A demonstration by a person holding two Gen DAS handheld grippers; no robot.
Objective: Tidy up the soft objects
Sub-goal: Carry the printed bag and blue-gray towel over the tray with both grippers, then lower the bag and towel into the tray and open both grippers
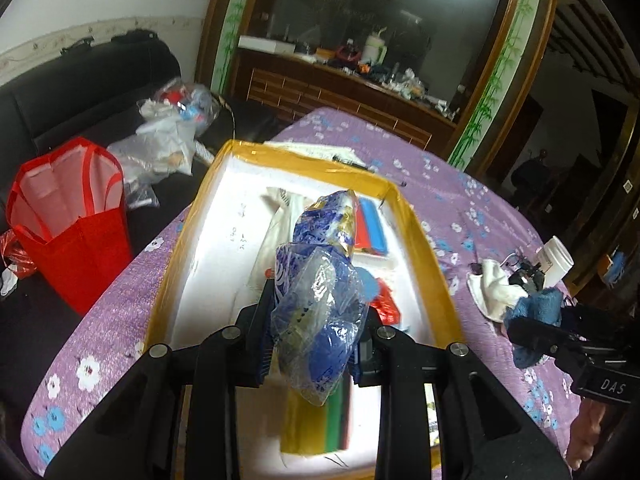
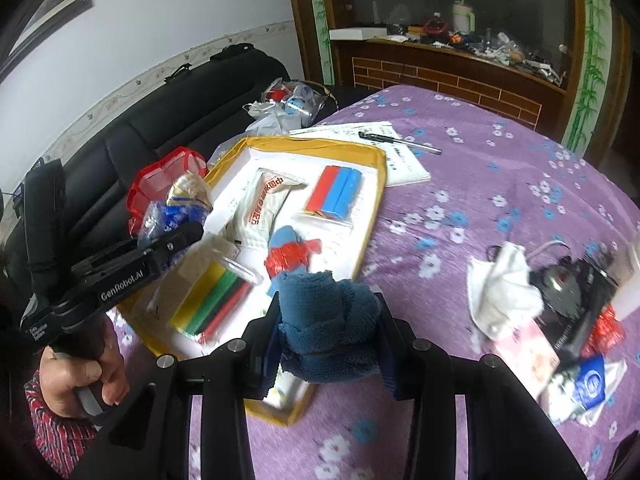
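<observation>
My left gripper [image 1: 316, 320] is shut on a crinkled blue-and-white plastic packet [image 1: 320, 276] and hangs over a yellow-rimmed white box [image 1: 180, 248]. The right wrist view shows that gripper [image 2: 176, 240] and its packet [image 2: 180, 208] above the box's left rim [image 2: 372, 208]. My right gripper [image 2: 329, 332] is shut on a folded dark blue towel [image 2: 328, 320], at the box's near right corner. It also shows at the right in the left wrist view [image 1: 532, 328]. In the box lie a red-and-blue pack [image 2: 336, 192], a white packet [image 2: 264, 204], a pack of coloured sticks [image 2: 216, 300] and a blue-and-red item [image 2: 292, 256].
A purple flowered cloth [image 2: 460, 160] covers the table. On it lie a white cloth [image 2: 504, 292], dark gadgets and small packets [image 2: 576, 292] at the right, and papers with a pen [image 2: 396, 140] behind the box. A red bag [image 1: 76, 216] stands on the black sofa [image 2: 160, 120].
</observation>
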